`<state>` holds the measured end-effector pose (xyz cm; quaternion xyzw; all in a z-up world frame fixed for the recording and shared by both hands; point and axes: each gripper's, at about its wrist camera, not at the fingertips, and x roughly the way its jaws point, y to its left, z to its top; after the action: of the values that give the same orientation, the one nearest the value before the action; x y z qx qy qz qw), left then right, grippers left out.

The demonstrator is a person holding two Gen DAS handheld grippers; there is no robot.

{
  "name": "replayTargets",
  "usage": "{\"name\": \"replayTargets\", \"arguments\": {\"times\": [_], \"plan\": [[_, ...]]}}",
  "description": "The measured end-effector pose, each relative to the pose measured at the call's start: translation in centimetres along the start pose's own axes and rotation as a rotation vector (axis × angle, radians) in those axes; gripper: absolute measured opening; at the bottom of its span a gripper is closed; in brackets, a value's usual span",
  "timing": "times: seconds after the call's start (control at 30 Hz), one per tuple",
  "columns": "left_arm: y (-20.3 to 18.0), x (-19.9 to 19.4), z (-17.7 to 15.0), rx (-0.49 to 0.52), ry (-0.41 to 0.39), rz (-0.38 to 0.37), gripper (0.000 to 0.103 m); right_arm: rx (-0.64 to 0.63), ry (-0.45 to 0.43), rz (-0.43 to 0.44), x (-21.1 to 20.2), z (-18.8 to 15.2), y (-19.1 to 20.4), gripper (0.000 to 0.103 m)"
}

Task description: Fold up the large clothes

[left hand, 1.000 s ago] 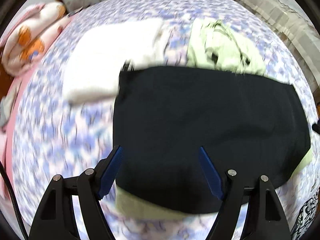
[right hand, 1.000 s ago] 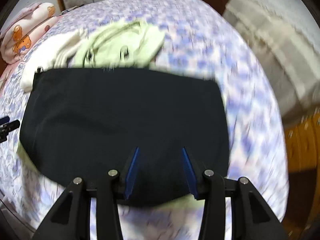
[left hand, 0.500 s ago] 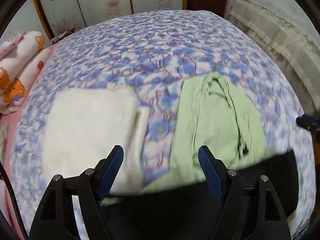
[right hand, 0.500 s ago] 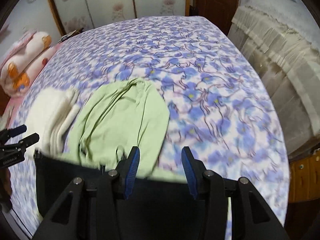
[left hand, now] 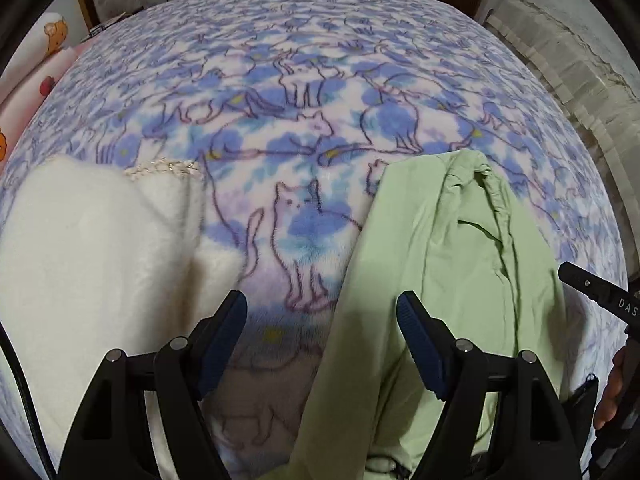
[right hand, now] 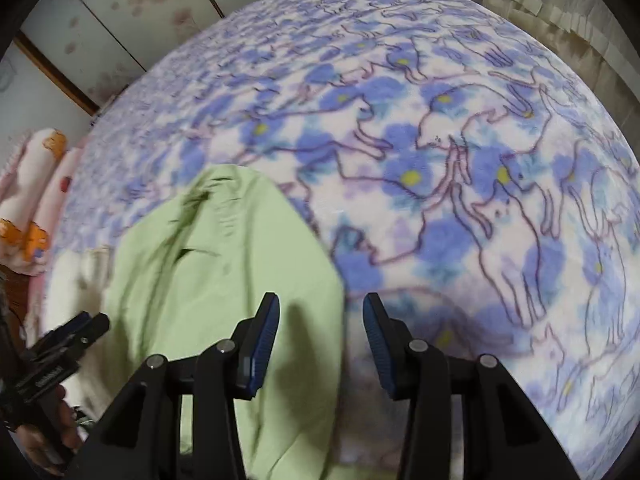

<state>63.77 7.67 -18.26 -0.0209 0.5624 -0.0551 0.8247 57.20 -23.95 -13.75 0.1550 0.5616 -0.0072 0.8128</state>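
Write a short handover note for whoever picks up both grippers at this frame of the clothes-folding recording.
Left gripper: open, empty, over the blanket between the white garment and the light green garment.
Right gripper: open, empty, over the green garment's right edge.
White garment looks folded, lying flat at left. Green garment lies rumpled and unfolded at centre-right. A dark garment's edge only just shows at the bottom of the left wrist view.
Left to do: spread and fold the green garment.

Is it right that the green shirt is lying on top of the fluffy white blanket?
Not quite. The green shirt lies beside the white blanket, with a strip of the cat-print bedspread between them. The left wrist view shows it.
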Motion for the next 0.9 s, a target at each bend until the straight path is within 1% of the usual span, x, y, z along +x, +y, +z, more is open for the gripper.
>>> {"name": "replayTargets", "arguments": {"times": [0.13, 0.2, 0.23, 0.27, 0.3, 0.33, 0.4, 0.43, 0.53, 0.6, 0.63, 0.7, 0.73, 0.77, 0.8, 0.83, 0.9], "plan": [[-0.2, 2.1, 0.6, -0.025, 0.036, -0.066, 0.075, 0.025, 0.021, 0.074, 1.7, 0.9, -0.5, 0.044], [-0.5, 2.8, 0.6, -0.036, 0.044, -0.090, 0.042, 0.037, 0.031, 0.098, 2.6, 1.1, -0.3, 0.044], [-0.8, 3.0, 0.7, -0.034, 0.050, -0.124, 0.005, 0.038, 0.034, 0.120, 2.9, 1.1, -0.1, 0.043], [-1.1, 3.0, 0.7, -0.036, 0.049, -0.120, 0.005, 0.031, 0.031, 0.119, 3.0, 1.1, 0.2, 0.035], [-1.4, 2.6, 0.6, -0.025, 0.027, -0.090, 0.004, -0.002, 0.011, 0.090, 2.9, 0.9, 0.9, 0.023], [-1.9, 1.9, 0.5, 0.002, -0.006, -0.067, 0.003, -0.042, -0.002, 0.053, 2.7, 0.8, 1.6, 0.006], [-2.4, 0.6, 0.3, 0.030, -0.048, -0.050, 0.003, -0.091, -0.046, 0.027, 1.2, 0.4, 2.4, 0.006], [-2.3, -0.6, 0.1, 0.028, -0.073, -0.049, 0.002, -0.101, -0.072, 0.033, 0.3, 0.2, 2.4, 0.006], [-1.2, -4.3, -0.6, 0.007, -0.135, -0.080, 0.002, -0.136, -0.209, 0.105, -5.0, -1.5, 2.1, 0.005], [0.0, -7.7, -1.9, -0.003, -0.181, -0.113, 0.002, -0.164, -0.297, 0.166, -8.9, -3.5, 1.6, 0.005], [0.7, -9.8, -3.2, -0.008, -0.210, -0.142, 0.002, -0.172, -0.327, 0.186, -10.2, -4.4, 1.4, 0.005], [2.0, -13.0, -5.6, -0.009, -0.246, -0.182, 0.002, -0.221, -0.400, 0.226, -13.8, -7.6, 0.9, 0.005], [2.7, -14.5, -7.2, -0.011, -0.260, -0.203, 0.002, -0.253, -0.433, 0.242, -15.7, -10.0, 0.6, 0.005], [3.3, -16.1, -9.6, -0.009, -0.268, -0.227, 0.002, -0.277, -0.448, 0.253, -16.7, -11.5, 0.4, 0.005], [3.6, -16.8, -10.9, -0.006, -0.267, -0.238, 0.003, -0.308, -0.459, 0.258, -17.9, -13.9, 0.2, 0.005], [4.1, -17.6, -13.4, 0.003, -0.249, -0.247, 0.004, -0.326, -0.460, 0.254, -18.4, -15.4, 0.0, 0.006], [4.8, -17.9, -16.9, 0.018, -0.192, -0.254, 0.006, -0.367, -0.447, 0.204, -19.1, -19.6, -0.7, 0.007]]}}
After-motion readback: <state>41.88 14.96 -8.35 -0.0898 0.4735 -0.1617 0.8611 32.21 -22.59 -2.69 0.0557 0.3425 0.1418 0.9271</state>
